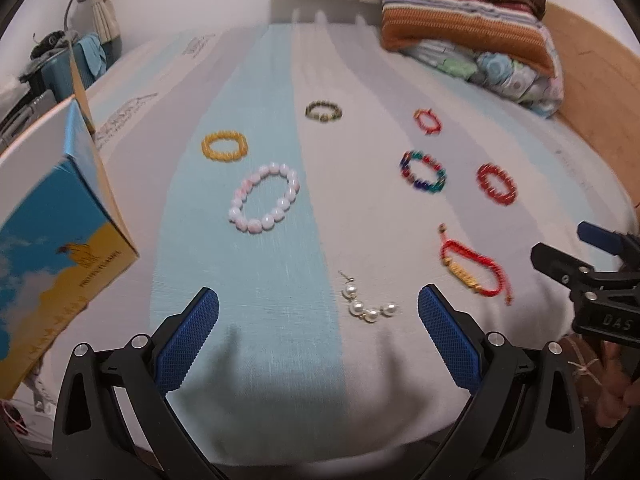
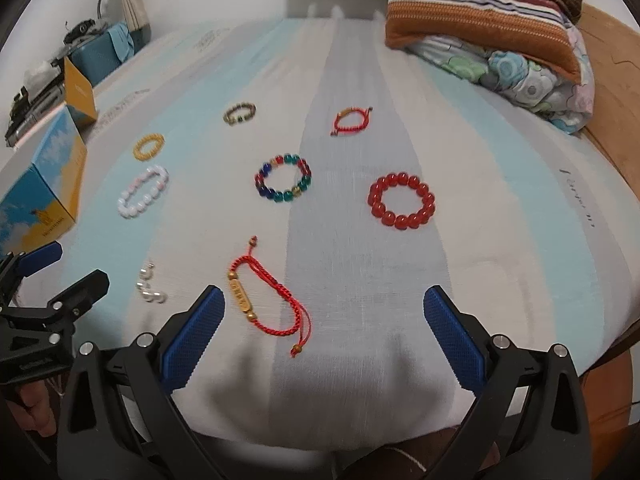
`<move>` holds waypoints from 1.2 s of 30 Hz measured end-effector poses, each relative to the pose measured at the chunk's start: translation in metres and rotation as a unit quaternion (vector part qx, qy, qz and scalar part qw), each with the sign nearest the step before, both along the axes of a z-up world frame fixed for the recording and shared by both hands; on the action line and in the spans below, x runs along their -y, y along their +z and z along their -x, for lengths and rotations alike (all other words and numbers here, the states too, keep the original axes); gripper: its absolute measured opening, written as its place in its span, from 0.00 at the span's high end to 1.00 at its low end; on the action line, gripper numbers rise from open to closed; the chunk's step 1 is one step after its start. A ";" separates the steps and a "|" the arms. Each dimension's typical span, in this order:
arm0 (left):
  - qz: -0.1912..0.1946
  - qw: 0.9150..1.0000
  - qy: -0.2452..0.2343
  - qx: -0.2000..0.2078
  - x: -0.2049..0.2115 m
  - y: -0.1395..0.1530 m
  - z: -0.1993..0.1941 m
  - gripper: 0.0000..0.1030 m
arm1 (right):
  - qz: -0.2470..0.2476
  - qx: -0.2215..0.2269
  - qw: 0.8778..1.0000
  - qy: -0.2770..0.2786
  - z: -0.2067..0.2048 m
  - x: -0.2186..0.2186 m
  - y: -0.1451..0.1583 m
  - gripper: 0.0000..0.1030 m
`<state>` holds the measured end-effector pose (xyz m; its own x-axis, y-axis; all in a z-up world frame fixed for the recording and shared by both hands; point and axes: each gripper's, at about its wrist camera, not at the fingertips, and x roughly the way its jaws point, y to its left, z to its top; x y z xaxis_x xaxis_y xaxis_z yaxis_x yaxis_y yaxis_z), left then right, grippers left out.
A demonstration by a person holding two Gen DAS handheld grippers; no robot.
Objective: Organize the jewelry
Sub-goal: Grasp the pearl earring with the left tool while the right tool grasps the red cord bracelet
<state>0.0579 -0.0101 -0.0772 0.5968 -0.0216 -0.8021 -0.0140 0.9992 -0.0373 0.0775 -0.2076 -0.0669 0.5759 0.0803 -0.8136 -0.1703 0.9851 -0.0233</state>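
1. Jewelry lies spread on the bed (image 2: 500,168); nothing is sorted yet, I judge.
2. My left claw (image 1: 318,320) and right claw (image 2: 324,322) hover released, empty.
3. Next move: close on the pearl strand (image 1: 368,302) or red cord (image 2: 266,300), nearest me.
4. Count: five bead bracelets, two cords, one pearl strand, one box (image 1: 60,216).

Surface materials on the striped bedsheet (image 2: 360,280).
Sheet: matt woven cloth. Red bead bracelet (image 2: 401,202): glossy, smooth. Pearl strand (image 1: 368,304): lustrous. Gripper pads (image 1: 188,344): textured blue, seemingly rubber.
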 end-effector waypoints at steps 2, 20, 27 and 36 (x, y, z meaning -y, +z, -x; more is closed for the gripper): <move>0.000 1.000 0.004 -0.008 0.000 -0.012 -0.009 0.06 | 0.004 -0.010 1.000 0.004 -0.008 -0.003 -0.010 0.07; -0.007 0.999 0.005 -0.040 0.000 -0.054 -0.030 0.24 | 0.008 -0.062 0.997 0.051 -0.025 -0.028 -0.067 0.23; -0.017 0.998 -0.028 -0.048 0.012 -0.052 -0.025 0.60 | 0.018 -0.057 0.996 0.071 -0.017 -0.039 -0.068 0.44; -0.004 0.998 -0.034 -0.055 0.009 -0.049 -0.022 0.90 | 0.017 -0.050 0.996 0.077 -0.015 -0.042 -0.065 0.78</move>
<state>0.0803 -0.0194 -0.1262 0.5019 -0.0522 -0.8633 0.0508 0.9982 -0.0309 0.0926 -0.1655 -0.1321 0.4746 0.1330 -0.8701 -0.3218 0.9463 -0.0308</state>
